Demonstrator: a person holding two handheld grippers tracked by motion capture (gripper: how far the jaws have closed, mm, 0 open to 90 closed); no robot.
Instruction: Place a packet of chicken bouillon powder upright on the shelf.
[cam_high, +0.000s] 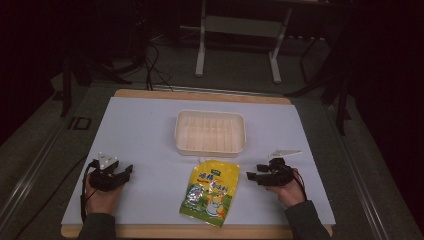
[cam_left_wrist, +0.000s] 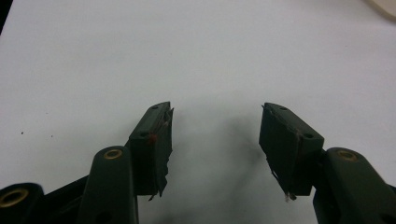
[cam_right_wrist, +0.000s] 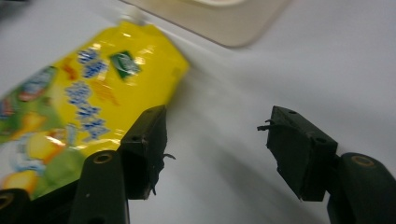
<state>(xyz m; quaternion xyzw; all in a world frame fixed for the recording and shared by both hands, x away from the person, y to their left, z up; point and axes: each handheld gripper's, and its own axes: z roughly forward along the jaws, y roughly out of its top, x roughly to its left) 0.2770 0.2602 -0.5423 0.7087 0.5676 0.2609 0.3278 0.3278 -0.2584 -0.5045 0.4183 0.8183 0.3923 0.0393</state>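
A person's two hands come in at the near edge of the table, each one holding a black gripper; the left gripper (cam_high: 125, 172) sits low over the white sheet (cam_high: 145, 130) on the left side, and in the left gripper view its jaws stand wide apart with nothing but bare white sheet between them; the right gripper (cam_high: 252, 176) sits on the right side, and in the right gripper view its jaws are wide apart too and hold nothing; between the two grippers, near the front edge, a yellow bag (cam_high: 210, 192) with a cartoon picture lies flat on the sheet, apart from both grippers; just behind the bag's top is a pale plastic tray (cam_high: 210, 148); past the table, on the dark floor, stand the white legs of a frame (cam_high: 201, 50).
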